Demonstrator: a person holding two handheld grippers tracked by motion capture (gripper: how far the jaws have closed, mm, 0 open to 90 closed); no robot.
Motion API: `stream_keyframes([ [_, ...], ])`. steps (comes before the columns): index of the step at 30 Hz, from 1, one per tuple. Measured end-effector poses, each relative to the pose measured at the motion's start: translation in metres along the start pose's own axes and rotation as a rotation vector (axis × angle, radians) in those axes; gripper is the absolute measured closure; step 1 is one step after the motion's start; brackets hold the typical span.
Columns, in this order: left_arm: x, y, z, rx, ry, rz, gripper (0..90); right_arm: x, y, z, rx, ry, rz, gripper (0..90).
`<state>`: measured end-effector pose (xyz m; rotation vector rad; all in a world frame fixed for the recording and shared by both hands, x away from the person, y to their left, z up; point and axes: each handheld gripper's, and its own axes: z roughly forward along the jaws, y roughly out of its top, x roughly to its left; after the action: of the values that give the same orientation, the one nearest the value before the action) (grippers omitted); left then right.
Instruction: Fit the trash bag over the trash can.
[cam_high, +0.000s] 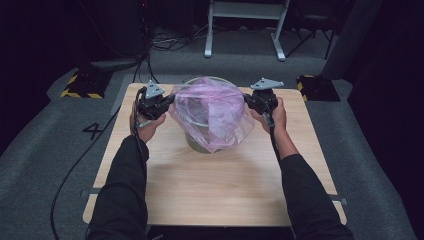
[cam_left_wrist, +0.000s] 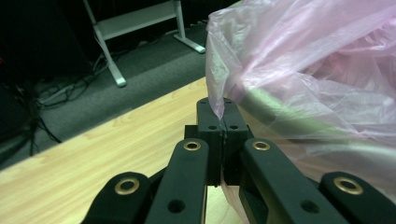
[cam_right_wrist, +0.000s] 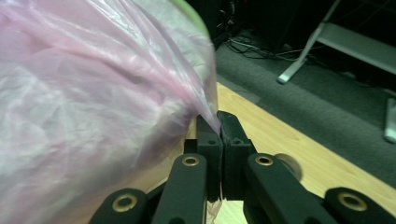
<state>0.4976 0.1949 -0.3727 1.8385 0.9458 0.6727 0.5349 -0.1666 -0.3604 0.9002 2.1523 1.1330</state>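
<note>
**Pink liner going over the bin, one pinch on each side**

From where I stand, the person has a thin pink plastic bag (cam_high: 212, 112) stretched between the two tools, draped over a pale round bin (cam_high: 196, 141) that sits toward the far middle of the wooden table (cam_high: 210, 185). The left gripper (cam_high: 167, 102) is clenched on the bag's edge at the left; in the left gripper view its jaws are pressed together with a wisp of film (cam_left_wrist: 217, 105) pulled up between them. The right gripper (cam_high: 248, 100) is clamped the same way on the opposite edge, and the right gripper view shows the film (cam_right_wrist: 212, 122) drawn to a point between its closed jaws.

I judge the step in hand to be spreading the bag's mouth down around the bin's rim. To do it well, both pinches should come down evenly, pulling outward just enough to keep the mouth wider than the rim (film this thin would tear or slip out if one side is yanked). The bin looks light, so a lopsided tug could tip or drag it.

The tabletop is light wood grain, bare apart from the bin. Around it lies grey carpet (cam_high: 50, 140), with cables trailing off the left side, yellow-and-black striped blocks (cam_high: 80, 85) near the far corners, and a white metal frame (cam_high: 245, 30) beyond in a dark room.
</note>
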Motion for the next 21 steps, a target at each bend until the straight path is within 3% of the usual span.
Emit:
stream_keyframes([
  [6,0.002,-0.005,0.006,-0.012,-0.056,-0.050,89.6,-0.003,-0.007,0.005,-0.038,0.114,0.096,90.0],
  [9,-0.001,-0.006,0.004,-0.025,-0.085,-0.051,89.6,-0.005,-0.012,0.001,-0.052,0.147,0.094,90.0],
  [13,-0.008,-0.009,-0.002,-0.031,-0.123,-0.034,89.7,-0.006,-0.020,-0.009,-0.067,0.183,0.090,90.0],
  [19,-0.025,-0.015,-0.018,-0.030,-0.185,0.053,89.7,-0.005,-0.037,-0.035,-0.085,0.250,0.072,90.0],
  [21,-0.028,-0.017,-0.022,-0.030,-0.199,0.065,89.7,-0.005,-0.041,-0.043,-0.088,0.272,0.059,90.0],
])
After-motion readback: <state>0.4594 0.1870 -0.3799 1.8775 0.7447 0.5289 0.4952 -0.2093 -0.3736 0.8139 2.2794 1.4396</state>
